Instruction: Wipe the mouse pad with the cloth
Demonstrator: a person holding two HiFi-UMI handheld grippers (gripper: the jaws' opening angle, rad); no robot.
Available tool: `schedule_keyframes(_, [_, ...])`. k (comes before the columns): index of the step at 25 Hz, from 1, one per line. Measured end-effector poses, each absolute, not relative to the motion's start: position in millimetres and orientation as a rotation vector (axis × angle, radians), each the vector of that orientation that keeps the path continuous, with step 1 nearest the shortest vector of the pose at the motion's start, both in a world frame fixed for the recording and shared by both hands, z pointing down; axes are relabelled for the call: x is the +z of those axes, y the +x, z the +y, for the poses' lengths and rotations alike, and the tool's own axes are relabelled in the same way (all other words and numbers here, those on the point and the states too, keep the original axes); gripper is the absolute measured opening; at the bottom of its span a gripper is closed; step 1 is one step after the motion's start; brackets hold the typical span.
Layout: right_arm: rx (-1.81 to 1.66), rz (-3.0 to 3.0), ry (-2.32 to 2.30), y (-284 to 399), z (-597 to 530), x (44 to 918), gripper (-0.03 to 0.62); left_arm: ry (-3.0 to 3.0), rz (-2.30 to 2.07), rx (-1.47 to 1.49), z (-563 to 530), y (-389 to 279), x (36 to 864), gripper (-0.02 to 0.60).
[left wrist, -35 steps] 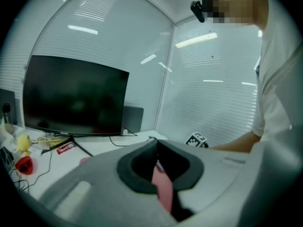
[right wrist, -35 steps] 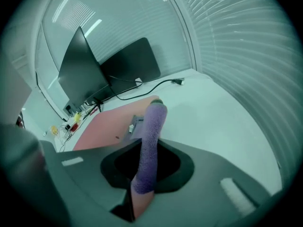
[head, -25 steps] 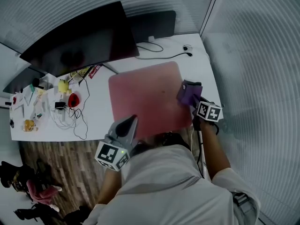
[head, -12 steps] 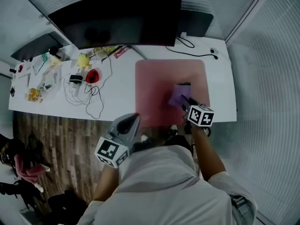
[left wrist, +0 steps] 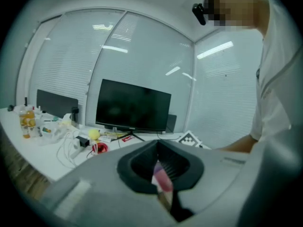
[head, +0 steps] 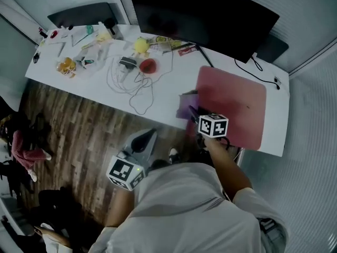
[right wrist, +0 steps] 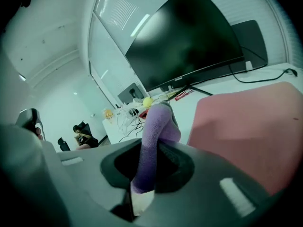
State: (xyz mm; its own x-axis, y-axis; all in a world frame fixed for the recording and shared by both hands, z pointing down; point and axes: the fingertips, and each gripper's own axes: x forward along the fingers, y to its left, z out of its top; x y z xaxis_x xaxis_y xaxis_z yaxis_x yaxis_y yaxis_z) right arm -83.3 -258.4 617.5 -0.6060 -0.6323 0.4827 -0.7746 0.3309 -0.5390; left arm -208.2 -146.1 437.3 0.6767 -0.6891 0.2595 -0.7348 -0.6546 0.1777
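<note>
Right gripper (head: 196, 113) clamps purple fabric cloth (head: 185, 104) at pink rectangular mouse pad's (head: 237, 101) left edge; left gripper (head: 146, 136) closed, empty.

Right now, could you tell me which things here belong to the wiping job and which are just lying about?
Job: mouse pad, cloth, right tongs gripping the cloth.
Lying about: monitor, cables, left tongs, shut and empty.
</note>
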Motion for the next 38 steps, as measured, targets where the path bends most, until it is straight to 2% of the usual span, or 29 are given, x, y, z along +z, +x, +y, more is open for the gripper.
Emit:
schedule_keyframes(5, [1.177,-2.28,1.202,-113,-255,650,0.054,2.613,-1.145,0.216,-138,-226,443,0.002])
schedule_keyframes(11, [1.23,-2.154,1.277,-72,-247,673,0.054,2.65,-1.047,0.213,-139,-204,448,0.002])
schedule_keyframes(25, [1.363,-1.978,1.594,149,-185,691,0.054,2.741,-0.812,0.32,-126,-47,445,0.002])
schedule_keyframes(38, [1.33,-1.812,1.824,345,-111,696,0.054,2.792,-0.652,0.357,-88,104,451,0.002])
